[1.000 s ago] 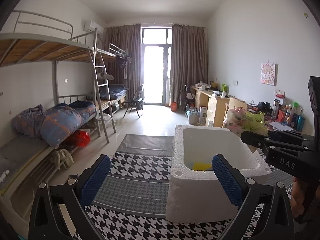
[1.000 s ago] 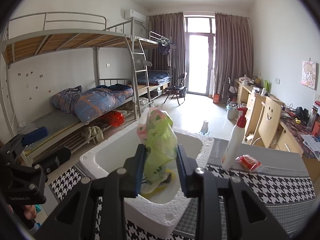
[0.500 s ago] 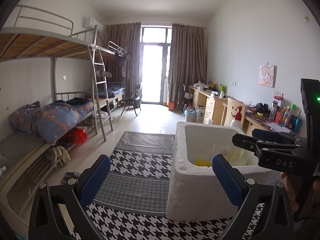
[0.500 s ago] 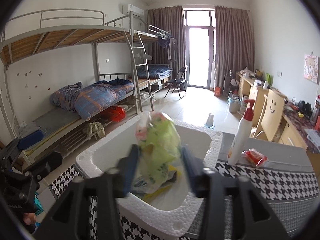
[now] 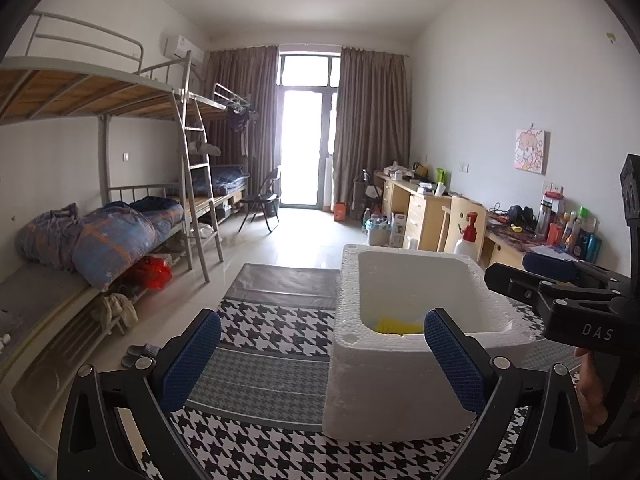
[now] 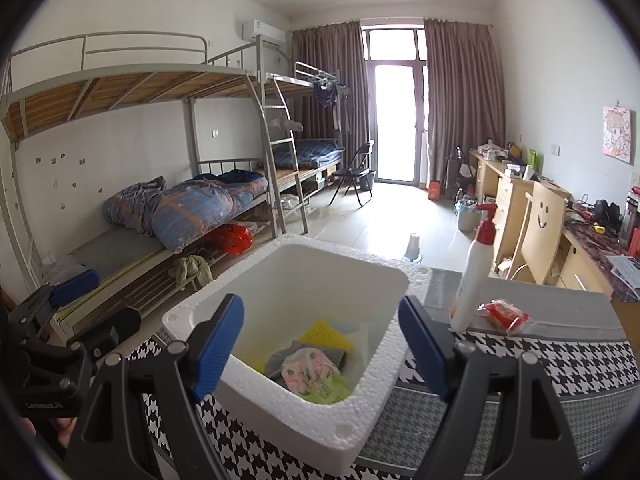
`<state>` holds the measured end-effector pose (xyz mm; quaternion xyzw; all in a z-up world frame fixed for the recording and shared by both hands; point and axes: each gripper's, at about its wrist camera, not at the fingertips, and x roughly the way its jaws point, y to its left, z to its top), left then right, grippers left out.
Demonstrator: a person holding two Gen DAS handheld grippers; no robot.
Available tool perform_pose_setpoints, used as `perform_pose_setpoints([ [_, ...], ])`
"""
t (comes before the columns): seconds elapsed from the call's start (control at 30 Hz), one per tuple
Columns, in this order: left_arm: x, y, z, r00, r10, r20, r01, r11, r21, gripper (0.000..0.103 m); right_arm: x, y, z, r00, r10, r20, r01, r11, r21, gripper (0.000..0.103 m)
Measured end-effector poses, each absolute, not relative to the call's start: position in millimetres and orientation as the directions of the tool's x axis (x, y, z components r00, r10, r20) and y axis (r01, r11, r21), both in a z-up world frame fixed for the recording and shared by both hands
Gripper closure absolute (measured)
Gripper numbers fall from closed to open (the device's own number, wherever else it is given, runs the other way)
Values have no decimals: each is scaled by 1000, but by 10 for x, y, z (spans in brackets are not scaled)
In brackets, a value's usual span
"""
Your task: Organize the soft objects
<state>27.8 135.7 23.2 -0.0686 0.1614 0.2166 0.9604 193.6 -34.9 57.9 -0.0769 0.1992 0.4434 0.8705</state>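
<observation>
One green-and-pink soft packet [image 6: 314, 376] lay inside the single white foam box [image 6: 384, 384], beside one yellow item [image 6: 326, 334] and a grey cloth [image 6: 282, 360]. Above it the right gripper [image 6: 320, 346] had just been opening, jaws wide with nothing between them. Wide apart too, the left gripper [image 5: 320, 360] held nothing. One pump bottle [image 6: 476, 268] and one red packet [image 6: 505, 314] sat beside the box.

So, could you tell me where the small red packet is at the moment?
In the right wrist view the red packet lies on the table's grey strip, right of the foam box, beside the pump bottle.
</observation>
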Motion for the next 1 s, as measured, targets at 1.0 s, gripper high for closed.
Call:
perform_pose_setpoints([
  [1.0, 411, 731, 348, 912, 270, -309, -293, 956, -30, 1, 1812, -1174, 680, 658, 686, -309, -711, 702, 45, 4],
])
